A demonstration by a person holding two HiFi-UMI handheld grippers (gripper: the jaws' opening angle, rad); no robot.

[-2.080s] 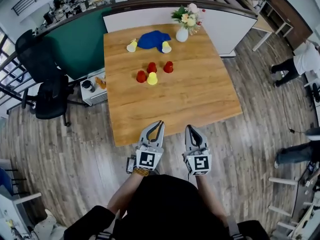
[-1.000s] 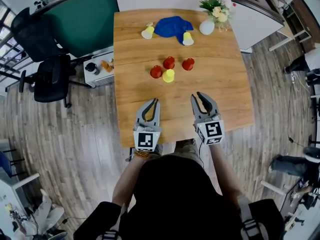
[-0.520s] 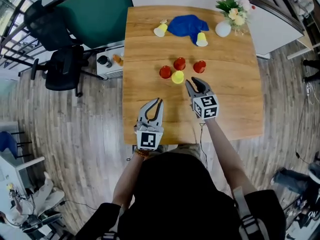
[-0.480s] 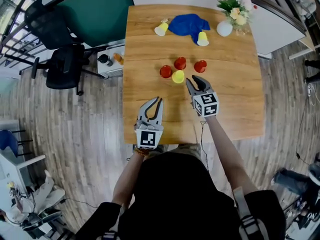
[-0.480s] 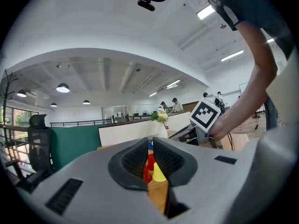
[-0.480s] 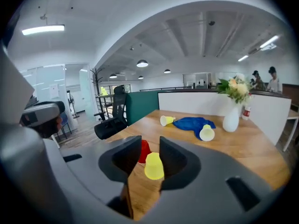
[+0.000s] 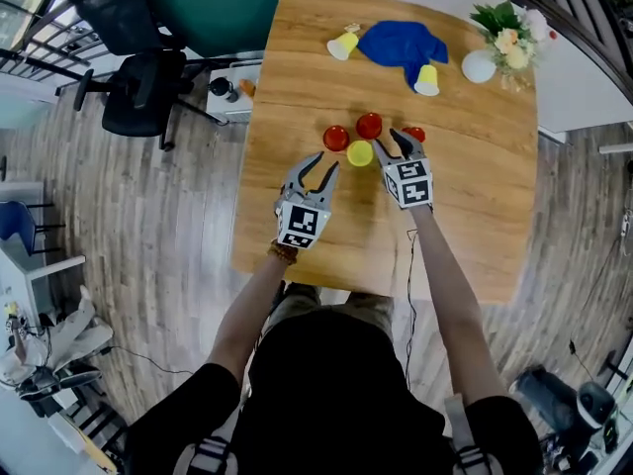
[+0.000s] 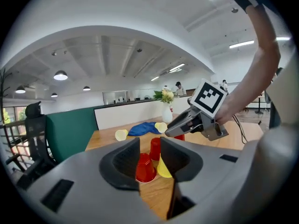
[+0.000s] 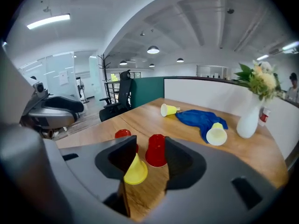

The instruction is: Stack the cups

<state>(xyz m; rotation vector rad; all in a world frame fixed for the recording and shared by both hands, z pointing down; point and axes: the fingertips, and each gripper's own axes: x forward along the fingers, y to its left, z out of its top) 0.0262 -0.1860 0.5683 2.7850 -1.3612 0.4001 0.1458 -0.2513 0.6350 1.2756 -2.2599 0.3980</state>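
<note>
Now up from the table [image 7: 465, 216] near edge at the mid-frame cup cluster [image 7: 360, 153], left gripper [image 7: 327, 160] and right gripper [image 7: 387, 139] have jaws just opening, part-spread and empty; first grasp looks imminent.

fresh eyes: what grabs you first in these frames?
A bright cluster midway along the wooden table: three upside-down red cups beside one yellow cup. The left gripper and right gripper point at it; their jaws have just been opening, with nothing between them yet. At the far end a blue cloth lies with two tipped yellow cups and a flower vase.
</note>
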